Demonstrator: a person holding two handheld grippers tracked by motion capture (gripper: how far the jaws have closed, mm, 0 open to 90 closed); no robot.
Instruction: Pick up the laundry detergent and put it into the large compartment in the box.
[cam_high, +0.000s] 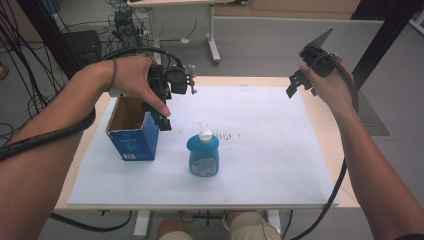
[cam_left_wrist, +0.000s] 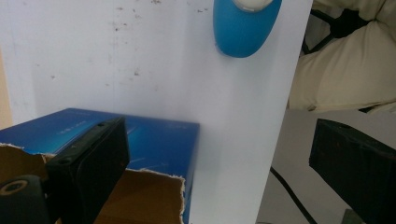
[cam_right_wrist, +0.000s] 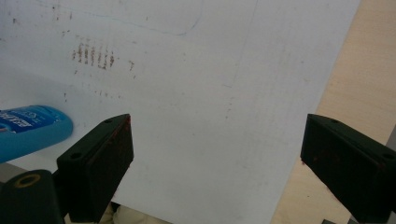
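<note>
At left of frame we hold the left gripper (cam_high: 162, 117) released over the open box (cam_high: 131, 131), likely lining up beside the bottle (cam_high: 203, 154); right gripper (cam_high: 298, 84), upper right, unclenched, empty.

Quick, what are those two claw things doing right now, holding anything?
Left gripper: open, empty, jaws over the corner of the torn-open blue box.
Right gripper: open, empty, held up above the white mat.
</note>
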